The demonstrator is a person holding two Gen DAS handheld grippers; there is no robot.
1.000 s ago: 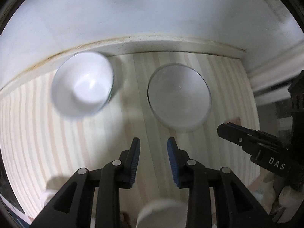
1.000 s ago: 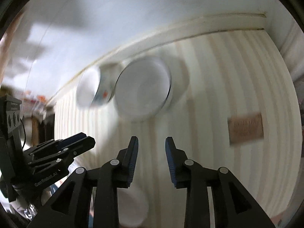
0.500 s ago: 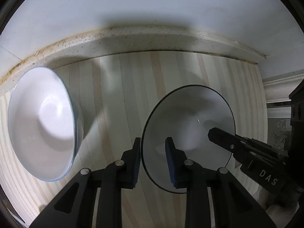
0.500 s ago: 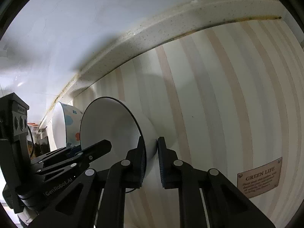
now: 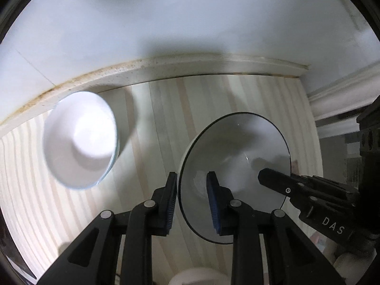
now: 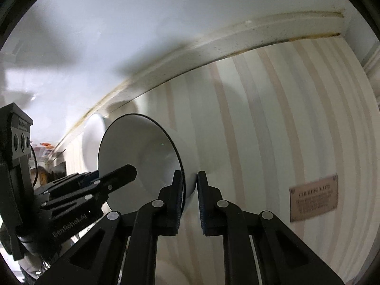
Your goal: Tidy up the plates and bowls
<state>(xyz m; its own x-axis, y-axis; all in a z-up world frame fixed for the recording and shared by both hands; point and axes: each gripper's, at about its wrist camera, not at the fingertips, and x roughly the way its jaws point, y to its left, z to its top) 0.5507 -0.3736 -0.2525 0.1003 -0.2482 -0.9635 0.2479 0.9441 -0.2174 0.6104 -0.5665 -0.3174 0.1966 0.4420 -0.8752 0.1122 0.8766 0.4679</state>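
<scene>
Here, the black-rimmed grey bowl (image 6: 140,156) is pinched at its rim by the right gripper (image 6: 190,185) above the striped tabletop (image 6: 273,118); the left gripper (image 5: 192,190) is parted, straddling the opposite rim; a white bowl (image 5: 80,140) is seen beside.

A pale striped tablecloth (image 5: 154,123) covers the counter, carrying a white bowl (image 5: 80,140) and brown label (image 6: 313,198).

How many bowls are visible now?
2, perhaps more: a black-rimmed bowl gripped by both grippers, and a white bowl left of it near the wall. A white object at the bottom edge is unclear.
</scene>
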